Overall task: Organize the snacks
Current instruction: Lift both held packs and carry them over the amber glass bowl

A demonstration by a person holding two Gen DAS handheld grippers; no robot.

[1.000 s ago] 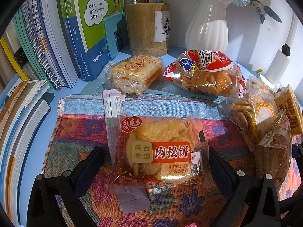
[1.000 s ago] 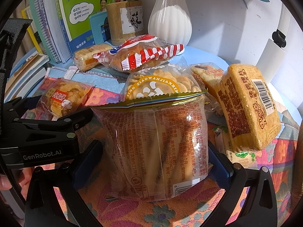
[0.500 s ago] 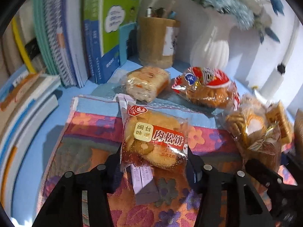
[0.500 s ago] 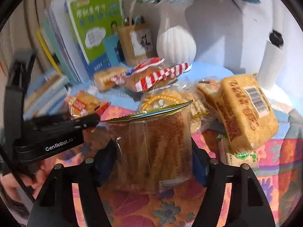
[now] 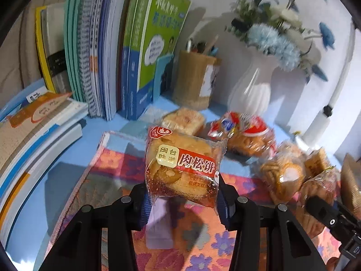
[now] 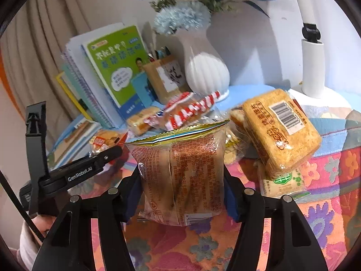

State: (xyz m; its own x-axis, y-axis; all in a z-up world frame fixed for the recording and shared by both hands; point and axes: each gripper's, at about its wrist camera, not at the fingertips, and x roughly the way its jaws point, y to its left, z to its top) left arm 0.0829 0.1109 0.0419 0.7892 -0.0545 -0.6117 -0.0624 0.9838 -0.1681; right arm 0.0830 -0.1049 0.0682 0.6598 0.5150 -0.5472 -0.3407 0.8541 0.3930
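I am mid-pickup with one packet per tong, my left gripper (image 5: pixel 182 201) closing on the red-label meat-floss cake (image 5: pixel 183 167) and my right gripper (image 6: pixel 181 194) closing on the biscuit bag (image 6: pixel 180 174), both above the floral cloth (image 5: pixel 117 180), each needing a clear place next.

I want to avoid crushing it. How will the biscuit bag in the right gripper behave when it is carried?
The biscuit bag looks light. Its thin crinkly film probably gives under the closing right gripper, so the biscuits inside may crack. The clear wrapper looks smooth, so it might slip. Its flat sealed top likely flops.
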